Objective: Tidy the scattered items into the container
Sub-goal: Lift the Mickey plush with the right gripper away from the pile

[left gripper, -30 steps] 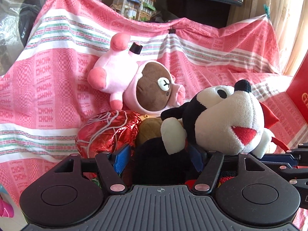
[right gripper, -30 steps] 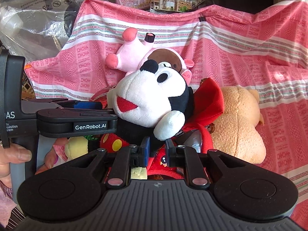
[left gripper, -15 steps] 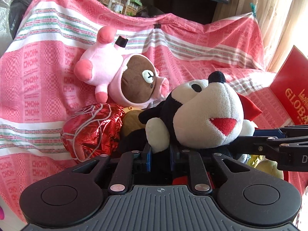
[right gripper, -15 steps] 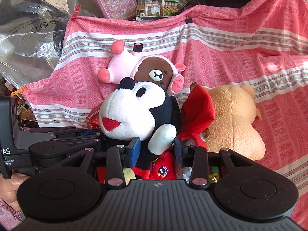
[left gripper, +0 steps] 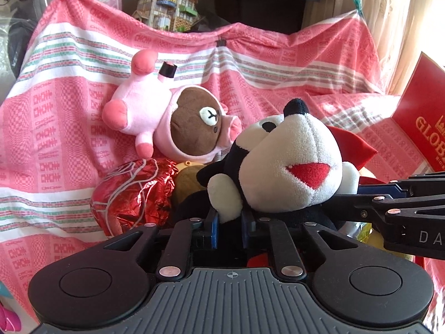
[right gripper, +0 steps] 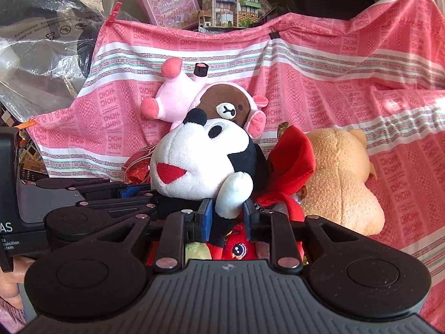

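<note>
On the pink striped cloth the mouse plush sat upright among the other toys, and I had a pair of tongs on each of its white paws. My left tongs stood narrow, their jaws easing apart, with one paw between the blue pads and touching them. My right tongs were narrow too, their jaws drawing in on the other paw, which filled the gap between the pads. Both pairs pointed down and forward at the toy from either side; from the left view my right tongs came in from the right edge, level with the mouse's chin, and from the right view my left tongs lay across the left side, with a bit of my hand under them.

Behind the mouse lay a pink bear plush upside down, a red foil ball beside it, and a tan bear to the right, just behind the mouse's red cape. The mouse's body and legs were hidden behind my tongs, and the small toys beneath it were too covered to make out. I could not tell where the container's rim ran.
</note>
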Tool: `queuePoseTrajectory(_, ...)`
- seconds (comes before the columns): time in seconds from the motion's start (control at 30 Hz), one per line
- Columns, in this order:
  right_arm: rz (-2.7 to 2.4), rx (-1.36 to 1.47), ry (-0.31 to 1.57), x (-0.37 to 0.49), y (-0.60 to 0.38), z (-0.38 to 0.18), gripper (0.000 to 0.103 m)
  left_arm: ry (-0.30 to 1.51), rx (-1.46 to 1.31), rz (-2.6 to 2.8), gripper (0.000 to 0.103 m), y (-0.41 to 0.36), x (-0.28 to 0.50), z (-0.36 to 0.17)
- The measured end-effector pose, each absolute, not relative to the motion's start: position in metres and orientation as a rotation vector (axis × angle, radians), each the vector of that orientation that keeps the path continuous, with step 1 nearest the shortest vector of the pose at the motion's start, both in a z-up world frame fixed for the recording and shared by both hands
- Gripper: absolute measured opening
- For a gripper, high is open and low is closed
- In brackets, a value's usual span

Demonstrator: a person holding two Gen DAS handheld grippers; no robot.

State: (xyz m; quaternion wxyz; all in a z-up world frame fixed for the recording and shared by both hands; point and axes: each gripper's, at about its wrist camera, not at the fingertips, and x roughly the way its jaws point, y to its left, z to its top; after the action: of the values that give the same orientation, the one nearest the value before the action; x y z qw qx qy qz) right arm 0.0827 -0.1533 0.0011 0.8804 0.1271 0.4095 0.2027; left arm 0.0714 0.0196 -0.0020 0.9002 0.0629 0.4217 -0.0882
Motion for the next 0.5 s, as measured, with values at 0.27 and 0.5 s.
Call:
queuePoseTrajectory(0.27,0.431,0.222,0.764,0.061,-0.150,0.026,0.026,0.785,0.039,-0.145,0.012,0.027,0.042,0.022)
queuePoseTrajectory(0.5,0.427,0.189,0.676,0.038,-0.149,0.052,0.026,0.696,0.008,-0.139,0.013,0.026,0.017,0.047)
